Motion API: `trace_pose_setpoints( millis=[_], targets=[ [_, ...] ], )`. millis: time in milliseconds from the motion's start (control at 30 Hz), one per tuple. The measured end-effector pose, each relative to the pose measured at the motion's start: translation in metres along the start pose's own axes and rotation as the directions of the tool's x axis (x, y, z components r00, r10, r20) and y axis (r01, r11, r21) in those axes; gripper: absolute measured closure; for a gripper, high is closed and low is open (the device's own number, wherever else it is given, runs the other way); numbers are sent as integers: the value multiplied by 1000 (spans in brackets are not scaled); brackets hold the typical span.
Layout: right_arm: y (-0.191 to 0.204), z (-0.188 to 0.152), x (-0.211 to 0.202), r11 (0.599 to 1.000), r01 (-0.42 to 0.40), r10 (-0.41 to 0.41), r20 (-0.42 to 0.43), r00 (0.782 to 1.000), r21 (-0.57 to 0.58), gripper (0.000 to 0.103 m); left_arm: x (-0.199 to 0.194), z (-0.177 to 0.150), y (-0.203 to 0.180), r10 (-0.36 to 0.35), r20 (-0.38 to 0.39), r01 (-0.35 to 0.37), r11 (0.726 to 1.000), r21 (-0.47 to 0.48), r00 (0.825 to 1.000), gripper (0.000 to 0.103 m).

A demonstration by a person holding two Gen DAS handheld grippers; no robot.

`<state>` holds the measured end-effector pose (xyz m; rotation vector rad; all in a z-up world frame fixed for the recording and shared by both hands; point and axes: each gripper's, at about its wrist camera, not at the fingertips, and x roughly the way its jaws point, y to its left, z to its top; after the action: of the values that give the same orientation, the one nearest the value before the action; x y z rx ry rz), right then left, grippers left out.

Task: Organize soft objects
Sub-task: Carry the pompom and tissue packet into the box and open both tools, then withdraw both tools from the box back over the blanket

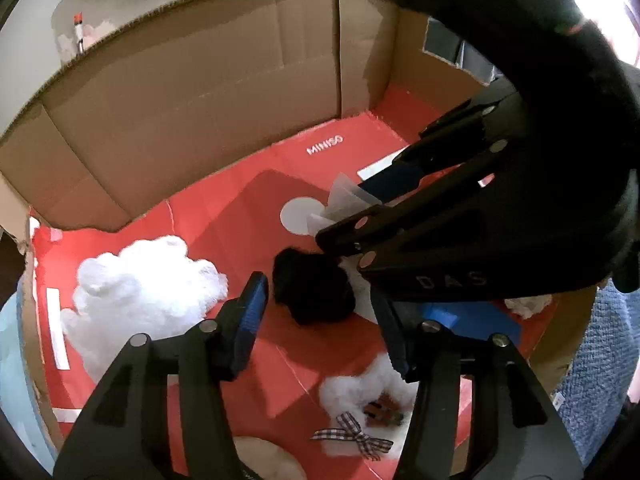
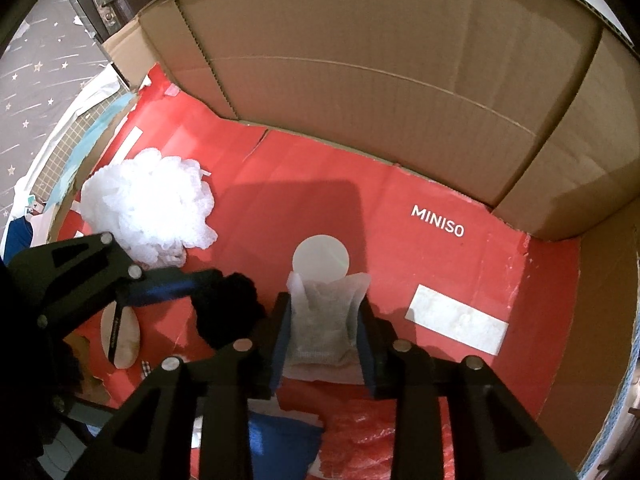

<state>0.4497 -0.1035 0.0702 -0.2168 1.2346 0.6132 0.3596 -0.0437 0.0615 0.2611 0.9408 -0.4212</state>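
Right tool (image 2: pixel 325 344) clamping white mesh pouch (image 2: pixel 326 320) above red-lined cardboard box (image 2: pixel 440 184), likely carrying it for sorting. Left tool (image 1: pixel 320 320) gaping wide, hovering over black fuzzy pompom (image 1: pixel 312 288), probably next pick.

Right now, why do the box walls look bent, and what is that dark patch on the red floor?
Left wrist view: fisheye lens bows the cardboard wall; white fluff is overexposed. Right wrist view: wall curves too; the dark patch looks like a shadow, probably from the rig overhead.
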Motion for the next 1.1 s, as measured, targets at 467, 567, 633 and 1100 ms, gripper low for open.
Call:
trace_pose_setpoints(
  millis=[467,567,633,1100],
  targets=[
    [-10,1,-16,1000,13,-14,31,999,26,51,-19,2,2,-8,30,8,999,-31,1000,45],
    [-11,1,-22,999,14,-16,49,999,36,46,-29,1,3,-5,51,8,999,-43,999,35],
    [-11,-1,-28,999,15,-18,65,998,49,43,-39,0,2,-3,71,6,999,-50,997,34],
    [27,-39,-125,995,38,-65,311,948,91,21,-132,-25,-4,98,279,-61,988,-139,955,17]
  ],
)
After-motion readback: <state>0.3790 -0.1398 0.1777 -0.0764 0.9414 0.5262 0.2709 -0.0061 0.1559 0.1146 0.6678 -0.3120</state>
